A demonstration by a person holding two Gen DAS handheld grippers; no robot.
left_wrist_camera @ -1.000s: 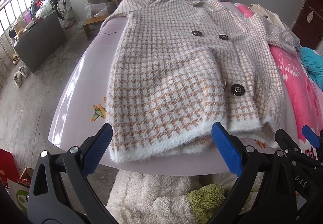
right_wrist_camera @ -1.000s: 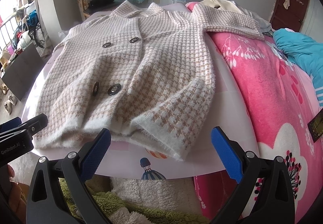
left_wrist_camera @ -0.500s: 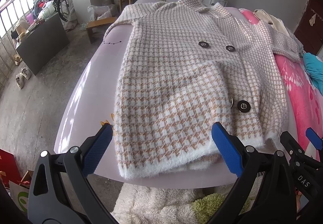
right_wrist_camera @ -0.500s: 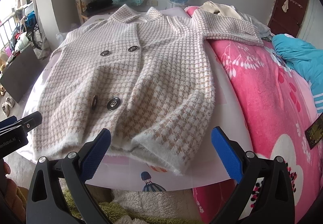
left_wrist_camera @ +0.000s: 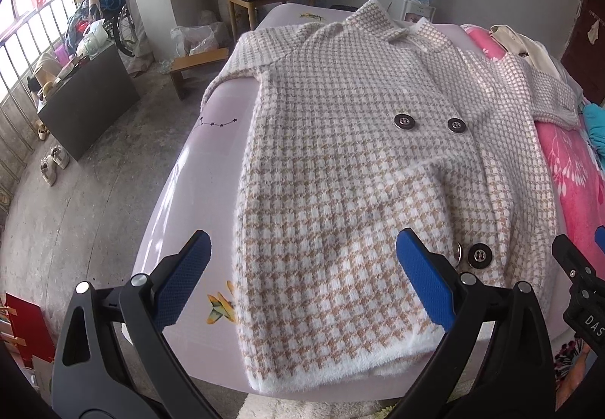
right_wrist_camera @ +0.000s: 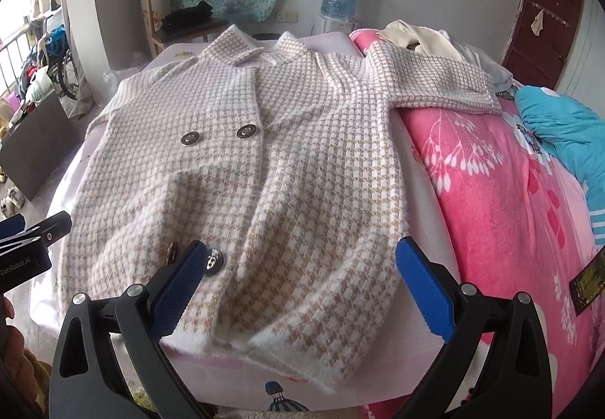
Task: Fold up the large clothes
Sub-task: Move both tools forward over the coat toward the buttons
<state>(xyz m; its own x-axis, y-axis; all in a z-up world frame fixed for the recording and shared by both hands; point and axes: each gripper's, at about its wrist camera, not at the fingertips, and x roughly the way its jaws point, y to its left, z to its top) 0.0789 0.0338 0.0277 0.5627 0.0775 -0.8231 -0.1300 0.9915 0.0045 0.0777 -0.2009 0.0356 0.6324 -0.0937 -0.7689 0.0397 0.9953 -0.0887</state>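
A houndstooth knit coat is lying face up, buttons showing, on a pale lilac table, collar at the far end and hem hanging slightly over the near edge; one sleeve is stretching sideways onto a pink blanket, while the other appears to be lying folded across the front, its cuff near the hem. The left gripper is hovering above the hem's left portion with jaws spread wide and empty, and the right gripper is hovering over the hem's right portion, jaws equally wide and holding nothing. Both seem to be lining up to take the bottom edge for a fold. To do this well, each gripper should be pinching through every layer at its hem corner, biting well into the fluffy white trim so the soft knit is not slipping out. The outstretched sleeve probably wants bringing in first, or it will be dragging askew. Lifting both corners together and evenly should be keeping the fold line straight across the body.
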